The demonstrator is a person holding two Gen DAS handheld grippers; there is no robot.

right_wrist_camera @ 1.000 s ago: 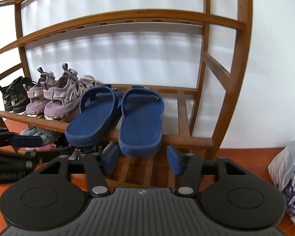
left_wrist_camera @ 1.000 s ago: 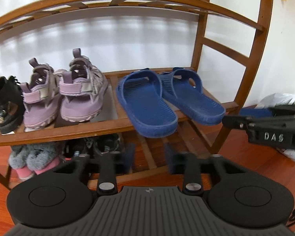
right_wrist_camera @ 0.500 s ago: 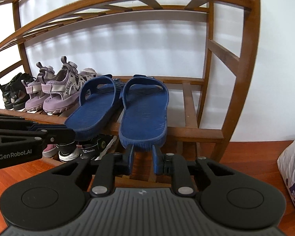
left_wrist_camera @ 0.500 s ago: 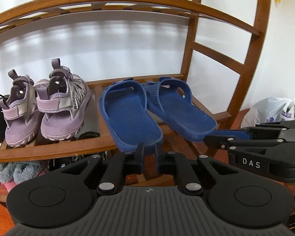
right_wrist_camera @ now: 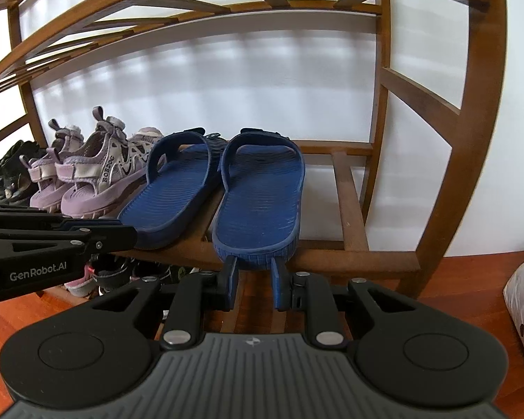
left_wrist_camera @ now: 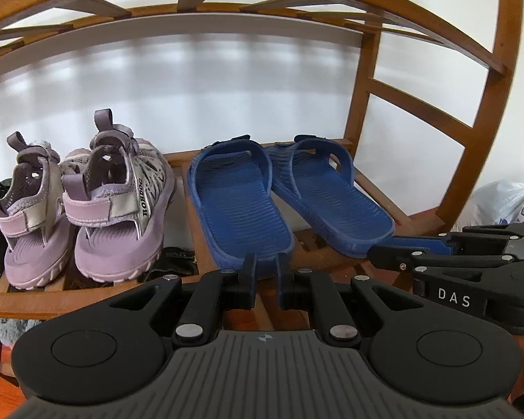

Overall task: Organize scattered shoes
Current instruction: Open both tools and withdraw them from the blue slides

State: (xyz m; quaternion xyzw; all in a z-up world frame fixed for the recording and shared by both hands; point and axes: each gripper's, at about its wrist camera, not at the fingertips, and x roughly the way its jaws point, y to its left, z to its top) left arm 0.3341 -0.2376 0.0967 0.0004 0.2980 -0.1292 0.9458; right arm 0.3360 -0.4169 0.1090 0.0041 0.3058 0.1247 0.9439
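Observation:
Two blue slippers lie side by side on the wooden rack's middle shelf, heels hanging over its front rail. My left gripper is shut, and its tips meet the heel of the left slipper with nothing pinched between them. My right gripper has its jaws a narrow gap apart, tips against the heel end of the right slipper, not clamping it. Each gripper shows from the side in the other's view: the right gripper and the left gripper. The left slipper is angled towards its mate.
A pair of purple sandals stands left of the slippers, with black shoes beyond them. More shoes and a grey fluffy slipper sit on the lower shelf. A white plastic bag lies on the wooden floor to the right.
Both grippers have moved forward to the rack, up to the slippers' heels. Their jaws, wide apart a second ago, have narrowed. The slippers lie as before.

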